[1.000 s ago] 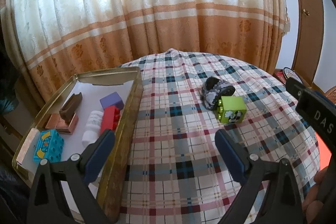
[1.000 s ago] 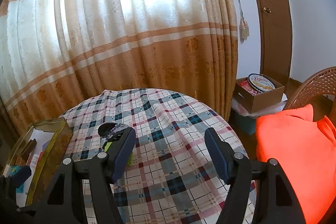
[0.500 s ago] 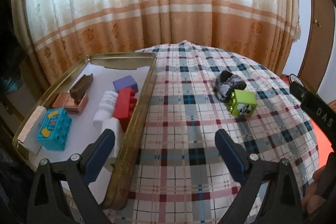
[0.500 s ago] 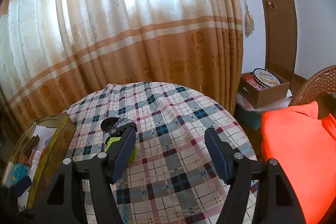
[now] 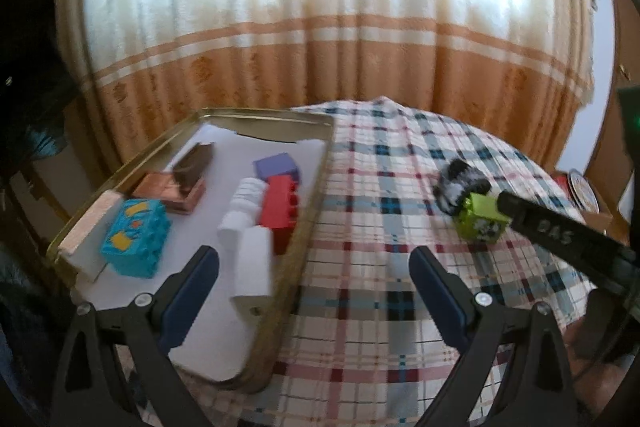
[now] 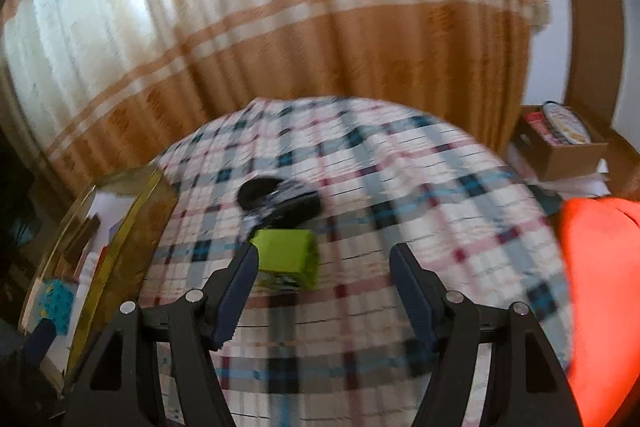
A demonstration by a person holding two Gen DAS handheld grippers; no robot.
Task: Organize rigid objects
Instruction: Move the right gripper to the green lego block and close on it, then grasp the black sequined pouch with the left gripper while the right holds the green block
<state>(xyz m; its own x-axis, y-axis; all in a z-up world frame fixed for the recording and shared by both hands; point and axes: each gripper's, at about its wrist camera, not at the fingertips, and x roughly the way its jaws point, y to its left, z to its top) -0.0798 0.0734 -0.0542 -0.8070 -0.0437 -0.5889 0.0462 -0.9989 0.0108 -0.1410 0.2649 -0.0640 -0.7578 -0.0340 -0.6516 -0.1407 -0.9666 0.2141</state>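
A green cube [image 5: 480, 221] and a black-and-white round object [image 5: 460, 183] lie on the plaid tablecloth [image 5: 380, 227]. A gold tin tray [image 5: 298, 267] at the left holds a cyan brick [image 5: 136, 239], a red brick [image 5: 280, 211], a purple block [image 5: 277, 166], white bottles [image 5: 244, 207] and brown pieces [image 5: 192, 163]. My left gripper [image 5: 314, 277] is open and empty over the tray's right rim. My right gripper [image 6: 324, 271] is open, just in front of the green cube [image 6: 288, 259], with the round object [image 6: 276, 201] behind it.
Orange and cream curtains [image 5: 320, 27] hang behind the round table. An orange cushion [image 6: 600, 287] lies at the right. A cardboard box with a round tin [image 6: 560, 139] stands on the floor by a wooden door [image 6: 592, 27].
My right gripper has moved forward and down toward the green cube; its view is blurred with motion. My left gripper has swung left, bringing the tray further into view.
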